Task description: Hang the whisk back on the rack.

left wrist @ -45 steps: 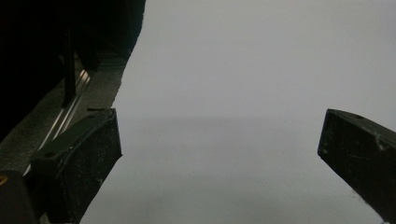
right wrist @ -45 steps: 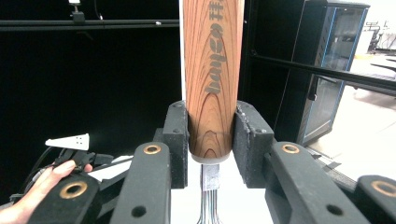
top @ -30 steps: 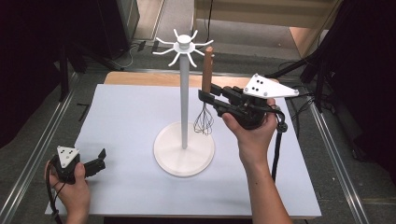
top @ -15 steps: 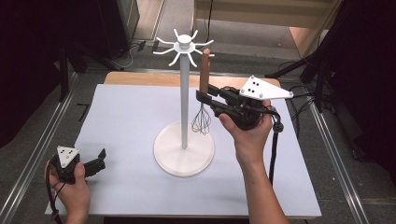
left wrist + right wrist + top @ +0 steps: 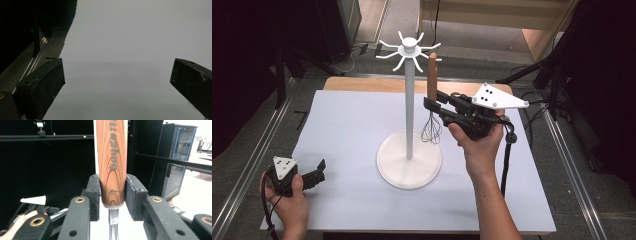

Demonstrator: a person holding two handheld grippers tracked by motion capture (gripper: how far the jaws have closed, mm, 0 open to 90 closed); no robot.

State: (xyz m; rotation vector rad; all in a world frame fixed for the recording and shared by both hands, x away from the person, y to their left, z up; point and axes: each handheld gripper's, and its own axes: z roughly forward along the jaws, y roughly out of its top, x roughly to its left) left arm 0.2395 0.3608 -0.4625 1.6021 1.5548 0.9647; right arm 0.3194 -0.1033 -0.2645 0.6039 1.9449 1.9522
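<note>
Nearest the camera, the left hand-held gripper (image 5: pixel 314 176) rests at the front left corner of the surface (image 5: pixel 347 130), its jaws standing apart on bare tabletop with nothing between them. Farther in, the right hand-held gripper (image 5: pixel 432 106) holds a whisk (image 5: pixel 432 107) upright by the lower end of its wooden handle, wires hanging down just above the round base of the white hook stand (image 5: pixel 410 115). Over the past second the whisk has edged closer to the stand's pole and risen slightly, and the jaws have just been opening a touch, though in the right gripper view the pads (image 5: pixel 93 195) still press both sides of the handle. That suggests the whisk is being lined up for hanging on one of the hooks at the top. Whether the handle carries a loop or hole is hard to tell, its upper end being cut off in the right gripper view.
</note>
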